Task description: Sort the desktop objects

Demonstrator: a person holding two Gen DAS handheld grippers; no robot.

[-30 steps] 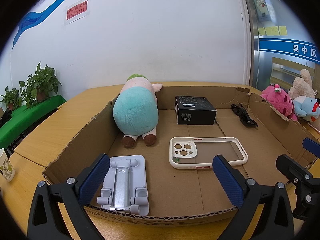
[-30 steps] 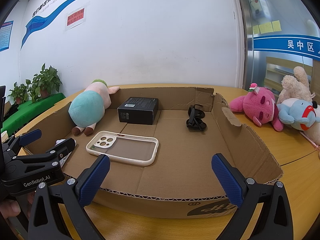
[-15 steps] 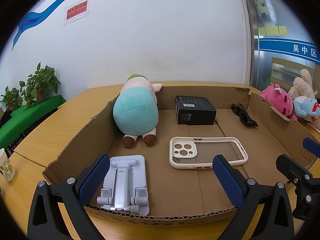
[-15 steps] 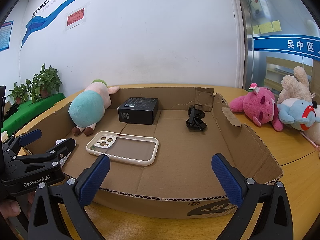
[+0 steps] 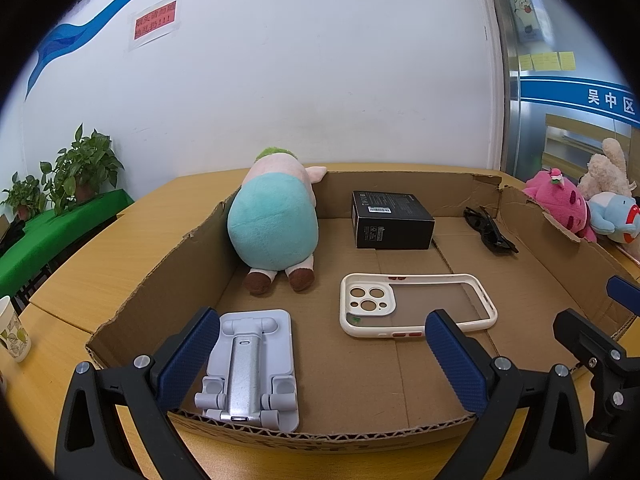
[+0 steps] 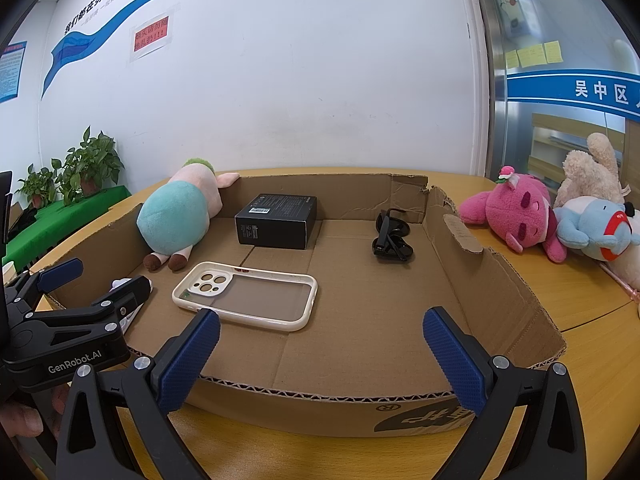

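Two wrist fisheyes, low at the cardboard box [image 5: 132,312] near edge – facing the wall.
Left view sits further left; both share the box interior – phone case [image 6: 246,295], black box [image 5: 392,220].

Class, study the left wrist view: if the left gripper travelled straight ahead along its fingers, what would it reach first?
Probably the phone case, which lies nearest the gap's centre line. The left gripper is open; the grey phone stand sits just inside its left finger. Depth is uncertain.
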